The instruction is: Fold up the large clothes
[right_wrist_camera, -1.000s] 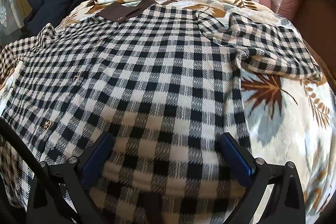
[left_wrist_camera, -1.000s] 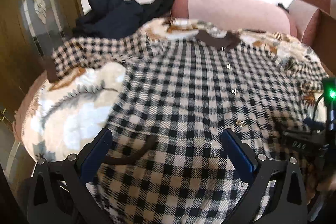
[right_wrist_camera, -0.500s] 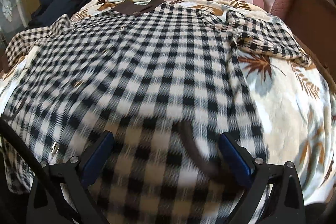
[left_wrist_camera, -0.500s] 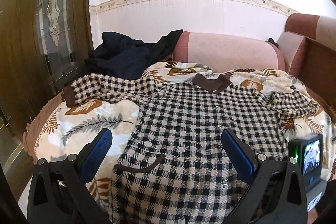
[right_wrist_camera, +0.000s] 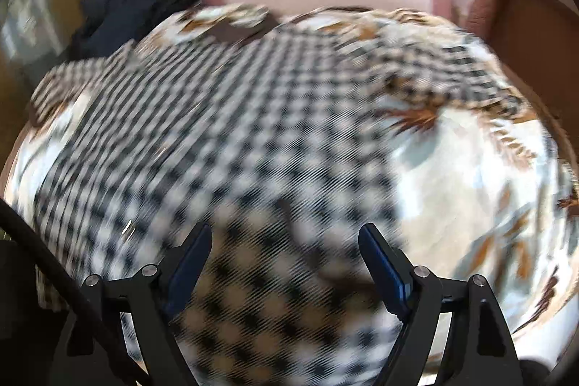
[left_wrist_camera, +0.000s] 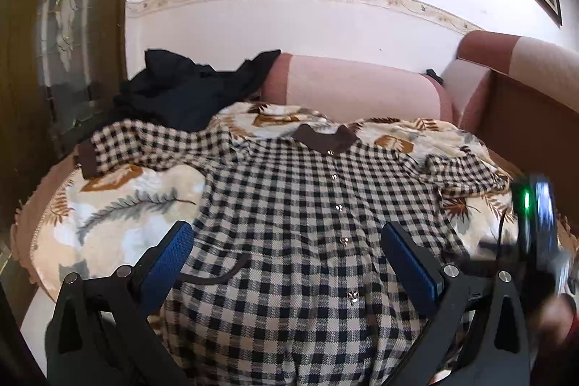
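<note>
Checked shirt [left_wrist_camera: 307, 227] lies spread front-up on the leaf-print blanket [left_wrist_camera: 119, 205], collar far, hem near us. Since a sec ago we've lifted both grippers up & back, so the whole shirt shows now. Left gripper [left_wrist_camera: 287, 255] spread wide, nothing pinched. Right gripper [right_wrist_camera: 286, 263] has just been narrowing a bit, fingers apart w/ no cloth between; view's blurred. Prob. means smoothing's done; next we'd judge a sleeve fold.

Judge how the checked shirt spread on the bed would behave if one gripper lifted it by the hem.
The checked shirt would probably sag and drape: it lies limp, following the floral bedcover. Its sleeve is already rumpled, so it would likely trail and bunch. It looks like thick woven cloth, so it is probably not slippery.
</note>
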A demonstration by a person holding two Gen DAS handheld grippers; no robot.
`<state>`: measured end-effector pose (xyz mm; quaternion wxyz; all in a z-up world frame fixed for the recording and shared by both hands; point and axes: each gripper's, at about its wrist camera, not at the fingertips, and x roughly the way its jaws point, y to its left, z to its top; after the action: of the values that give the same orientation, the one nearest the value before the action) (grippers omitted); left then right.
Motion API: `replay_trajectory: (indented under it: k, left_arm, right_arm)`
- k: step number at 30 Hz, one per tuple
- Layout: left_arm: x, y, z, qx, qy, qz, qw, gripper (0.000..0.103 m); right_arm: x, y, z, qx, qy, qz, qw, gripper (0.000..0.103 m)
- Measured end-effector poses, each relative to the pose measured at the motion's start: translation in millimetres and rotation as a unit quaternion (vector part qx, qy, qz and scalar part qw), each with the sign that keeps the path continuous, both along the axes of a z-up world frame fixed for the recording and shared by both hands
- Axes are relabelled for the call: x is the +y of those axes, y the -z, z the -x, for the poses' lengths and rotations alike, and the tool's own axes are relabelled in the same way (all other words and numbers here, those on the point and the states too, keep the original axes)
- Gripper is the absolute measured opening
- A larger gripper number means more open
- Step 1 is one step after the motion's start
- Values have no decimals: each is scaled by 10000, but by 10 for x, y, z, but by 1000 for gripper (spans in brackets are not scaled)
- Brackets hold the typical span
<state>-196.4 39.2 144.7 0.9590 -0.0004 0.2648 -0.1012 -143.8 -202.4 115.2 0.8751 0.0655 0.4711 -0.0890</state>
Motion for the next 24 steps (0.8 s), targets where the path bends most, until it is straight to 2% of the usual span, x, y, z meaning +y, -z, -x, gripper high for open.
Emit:
replay_trajectory:
  k: [3,5,7,8,9,12,13,16,18,20,24]
  left_arm:
    - [12,89,-78,162,59,79,9998,103]
    - [10,136,-132,228,33,105,9997,103]
    - [-7,176,-203,304,-12,77,9995,103]
    - [-25,204,-254,362,-36,57,9993,103]
    - [-37,220,-302,405,-52,42,9992,103]
    - [-107,303,-467,608,-87,13,9981,103]
    - [-143,334,-520,691,-76,-9,9976,103]
    - [-281,439,-672,885,-35,-178,9959,103]
    - [-381,506,-759,937,-24,-322,9951,103]
    - [-475,572,-836,1020,8,-409,9939,103]
    - [-623,693,-958,1193,101,-476,9917,103]
  right_arm:
    - [-621,7,-238,66,612,172,9980,86]
    - [-1201,28,-379,20,1288,226,9914,86]
    - [-1915,66,-433,-115,2237,-45,9746,84]
    - [-2305,98,-417,-223,2740,-276,9611,83]
    - [-2520,119,-401,-286,2996,-419,9527,83]
    - [-3295,272,-264,-601,3816,-1210,9144,80]
    - [-3495,342,-228,-730,3951,-1472,9038,79]
    - [-3844,497,-211,-1012,3979,-1936,8910,76]
    - [-3960,487,-301,-1181,3825,-2057,8930,75]
    - [-4073,475,-421,-1325,3603,-2267,8951,64]
    - [-4083,552,-648,-1297,3359,-2368,9024,59]
